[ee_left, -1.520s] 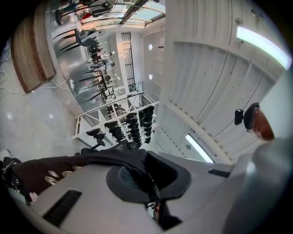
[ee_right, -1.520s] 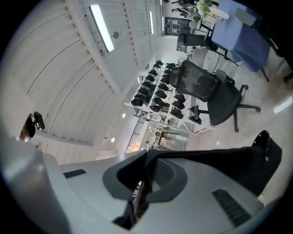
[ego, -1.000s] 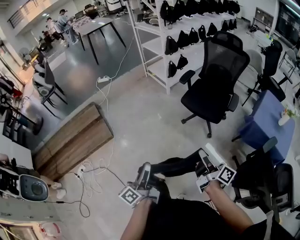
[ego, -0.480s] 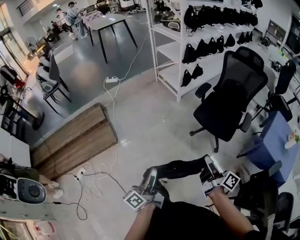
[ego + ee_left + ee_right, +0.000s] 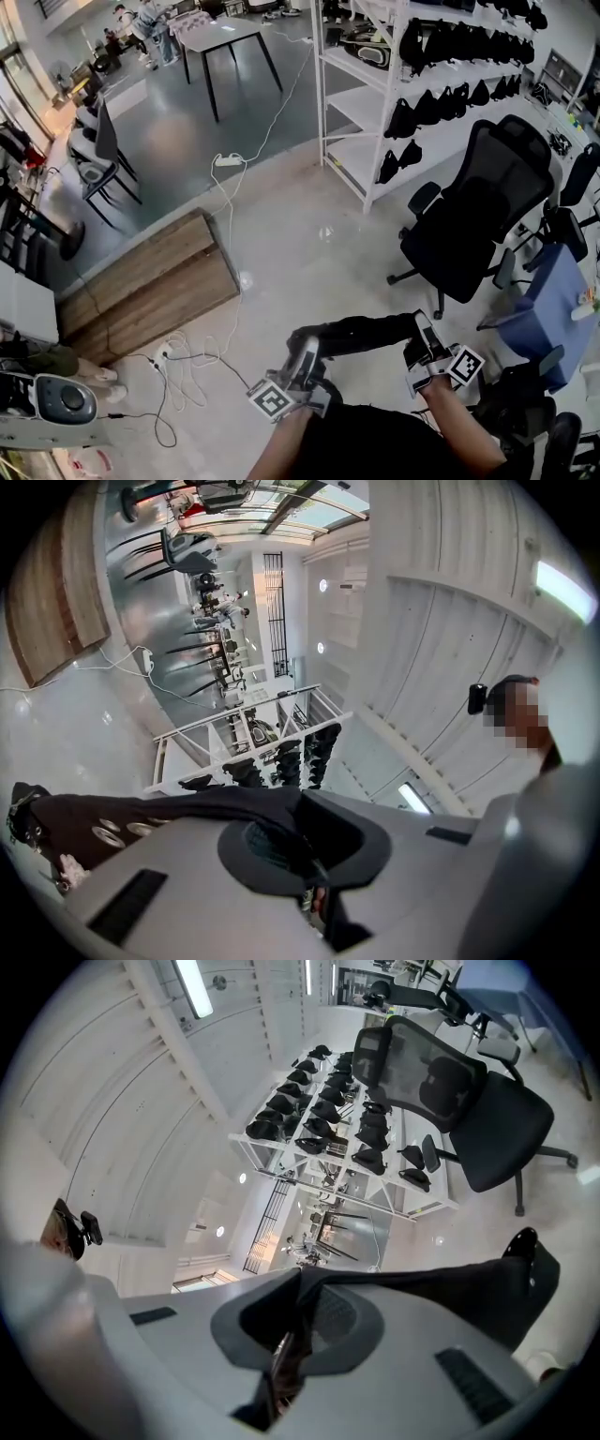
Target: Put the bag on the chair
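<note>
Pinched shut on black bag (image 5: 361,334): left gripper (image 5: 307,352) on its left end, right gripper (image 5: 420,330) on its right end. Stretched between both, near, over floor (image 5: 281,234). Well apart from black office chair (image 5: 473,230), far right.

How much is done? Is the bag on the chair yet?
Not yet. Done: the bag is picked up, with the left gripper and right gripper each shut on one end. In hand: it hangs stretched between them above the floor. Left: carry it to the black chair, which stands apart ahead on the right, and set it down there.
</note>
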